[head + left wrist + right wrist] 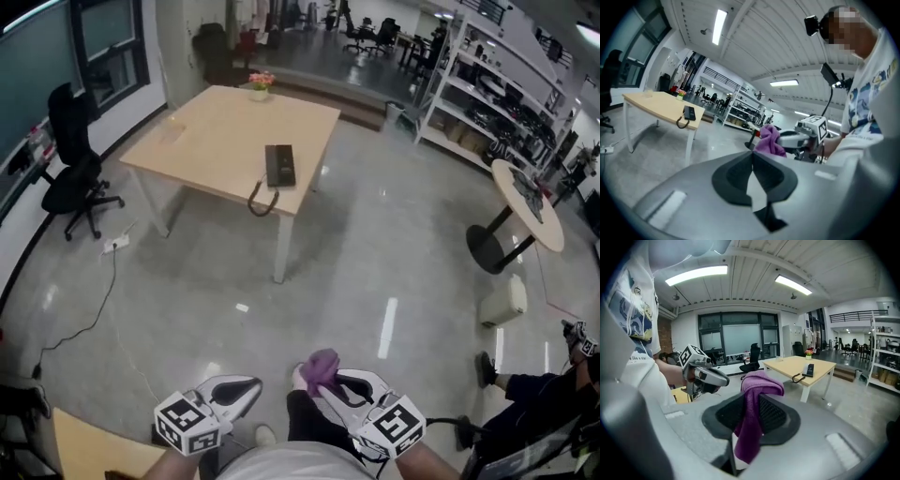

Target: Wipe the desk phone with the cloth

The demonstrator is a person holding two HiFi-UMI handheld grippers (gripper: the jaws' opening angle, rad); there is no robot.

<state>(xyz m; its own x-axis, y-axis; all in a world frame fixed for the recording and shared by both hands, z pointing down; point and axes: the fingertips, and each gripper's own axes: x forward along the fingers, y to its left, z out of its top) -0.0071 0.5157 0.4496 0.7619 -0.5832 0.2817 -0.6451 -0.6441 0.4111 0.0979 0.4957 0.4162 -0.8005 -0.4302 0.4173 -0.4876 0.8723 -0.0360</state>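
Stage: wiping not started; both tools were held low in front of the person, well apart from the worktop (pixel 214 131).
Left tool (pixel 752 168): jaws pressed together, nothing between them.
Right tool (pixel 751 411): clamped on the purple cloth (pixel 758 383); a bunch stood above the jaws and a tail hung below.
Desk phone (pixel 279 165): lay flat toward the near right corner of the wooden worktop, far across the floor (pixel 375 272) from the tools.
Cord (pixel 262 201): its curled loop hung over the worktop's near edge.
Risk 1: the cloth was pinched at a narrow fold only; a swing during the approach could work it loose and drop it.
Risk 2: the phone sat close to the edge; a wiping stroke toward the near side could push it off, since nothing pinned it.
Risk 3: the hanging cord could catch on a tool or on the cloth tail and drag the phone.
Risk 4: pressing hard with the loose bunch could knock the handset out of place.
Mitigation judged: steady the phone body with the closed left tool and stroke away from the edge.
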